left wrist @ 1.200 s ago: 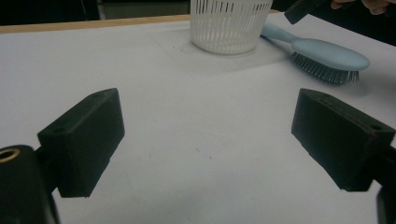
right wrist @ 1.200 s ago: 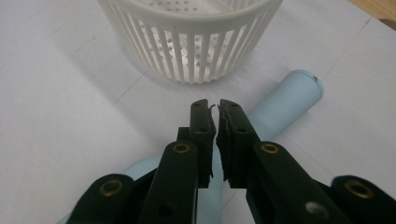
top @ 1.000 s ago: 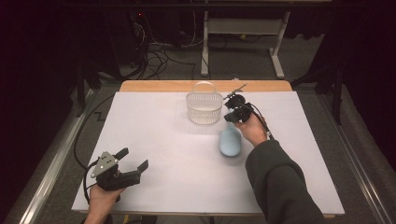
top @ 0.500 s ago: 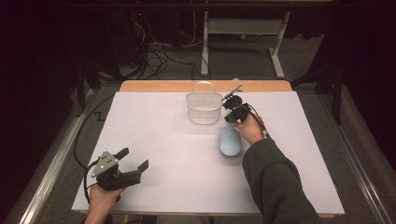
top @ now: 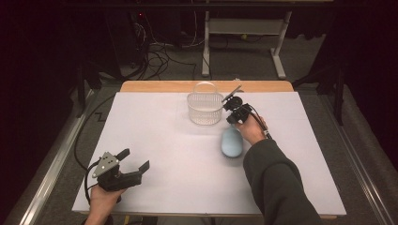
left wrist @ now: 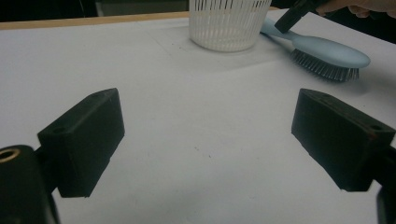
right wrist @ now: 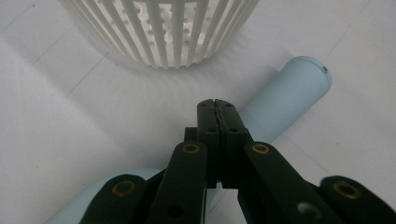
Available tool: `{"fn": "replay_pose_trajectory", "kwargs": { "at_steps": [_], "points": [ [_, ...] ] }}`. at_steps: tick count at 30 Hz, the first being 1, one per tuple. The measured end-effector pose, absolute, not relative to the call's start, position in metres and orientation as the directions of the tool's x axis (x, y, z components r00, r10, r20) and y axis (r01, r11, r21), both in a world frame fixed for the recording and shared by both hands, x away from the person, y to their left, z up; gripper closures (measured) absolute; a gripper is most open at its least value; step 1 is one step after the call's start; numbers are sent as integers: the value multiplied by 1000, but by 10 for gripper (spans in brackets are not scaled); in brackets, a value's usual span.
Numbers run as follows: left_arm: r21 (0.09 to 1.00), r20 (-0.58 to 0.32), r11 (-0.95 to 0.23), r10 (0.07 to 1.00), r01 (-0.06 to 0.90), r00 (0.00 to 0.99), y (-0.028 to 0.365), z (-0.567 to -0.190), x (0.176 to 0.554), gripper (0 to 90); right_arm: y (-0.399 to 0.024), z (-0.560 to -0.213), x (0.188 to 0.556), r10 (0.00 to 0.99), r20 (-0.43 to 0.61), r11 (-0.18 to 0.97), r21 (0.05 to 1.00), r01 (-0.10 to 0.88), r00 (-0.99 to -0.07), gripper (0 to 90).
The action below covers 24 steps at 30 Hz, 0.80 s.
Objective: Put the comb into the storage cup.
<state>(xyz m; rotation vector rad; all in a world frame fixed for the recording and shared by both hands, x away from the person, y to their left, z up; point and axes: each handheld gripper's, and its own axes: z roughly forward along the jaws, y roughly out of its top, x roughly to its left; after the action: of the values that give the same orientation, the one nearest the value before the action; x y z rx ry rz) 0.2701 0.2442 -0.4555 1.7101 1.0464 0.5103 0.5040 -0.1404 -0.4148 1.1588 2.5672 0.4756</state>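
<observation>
The right gripper (right wrist: 217,105), jaws pressed together, sits over the blue hairbrush (right wrist: 285,95) handle; left gripper (left wrist: 205,140) gapes wide; white basket (top: 205,108) just beside.

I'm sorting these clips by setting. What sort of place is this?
Probably a lab or recording workspace, not a home: a table under a plain white sheet, loose cables on the floor behind, a bare metal stand, dark surroundings. On it sit a white basket and a blue hairbrush.
</observation>
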Motion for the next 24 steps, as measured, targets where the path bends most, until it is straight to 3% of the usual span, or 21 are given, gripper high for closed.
{"fn": "replay_pose_trajectory", "kwargs": {
  "at_steps": [24],
  "points": [
    [909,-140,-105,834,403,533,244,-456,270,87,-156,-414,495,765,-138,631,354,691,-628,900]
  ]
}}
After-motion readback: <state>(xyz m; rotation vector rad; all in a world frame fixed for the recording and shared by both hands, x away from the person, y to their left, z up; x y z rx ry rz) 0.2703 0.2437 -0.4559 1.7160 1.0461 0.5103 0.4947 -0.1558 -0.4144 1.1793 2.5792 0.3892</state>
